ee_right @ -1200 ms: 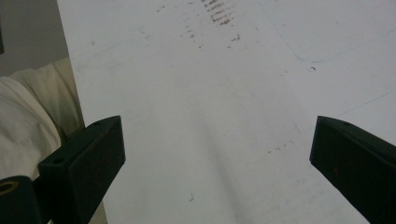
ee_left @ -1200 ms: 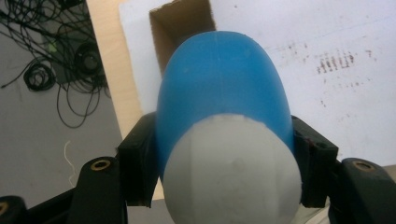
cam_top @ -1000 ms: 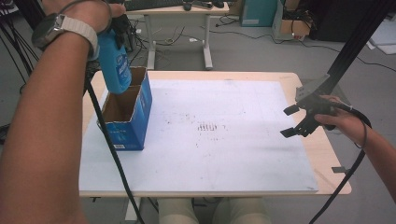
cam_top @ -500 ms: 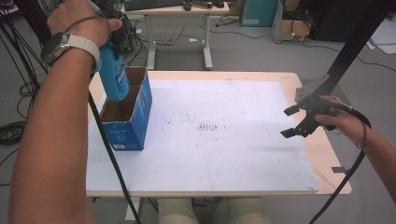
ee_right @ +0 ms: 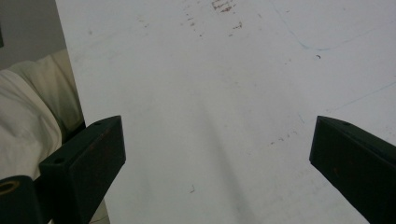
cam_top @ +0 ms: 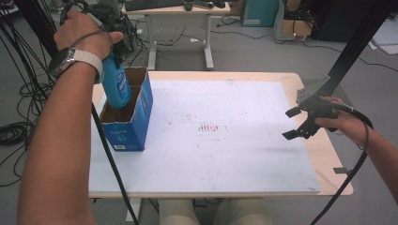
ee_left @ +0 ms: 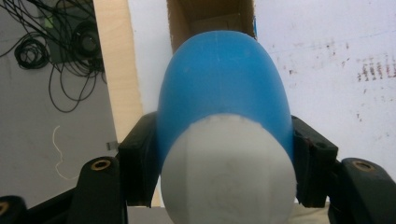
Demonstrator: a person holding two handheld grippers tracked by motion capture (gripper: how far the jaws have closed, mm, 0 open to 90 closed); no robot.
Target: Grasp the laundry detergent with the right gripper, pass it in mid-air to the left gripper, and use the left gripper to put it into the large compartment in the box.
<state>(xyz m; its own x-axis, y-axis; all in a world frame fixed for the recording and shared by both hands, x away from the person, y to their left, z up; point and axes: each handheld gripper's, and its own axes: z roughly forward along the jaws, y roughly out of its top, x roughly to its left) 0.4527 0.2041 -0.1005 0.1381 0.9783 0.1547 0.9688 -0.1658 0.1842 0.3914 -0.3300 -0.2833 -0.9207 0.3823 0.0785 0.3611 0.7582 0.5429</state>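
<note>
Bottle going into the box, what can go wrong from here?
1. The blue bottle hangs tilted over the box; its base may catch the cardboard rim and tip the box.
2. The left gripper grips only near the white cap, so the bottle might swing.
3. The right gripper is far off, not steadying the box.
</note>
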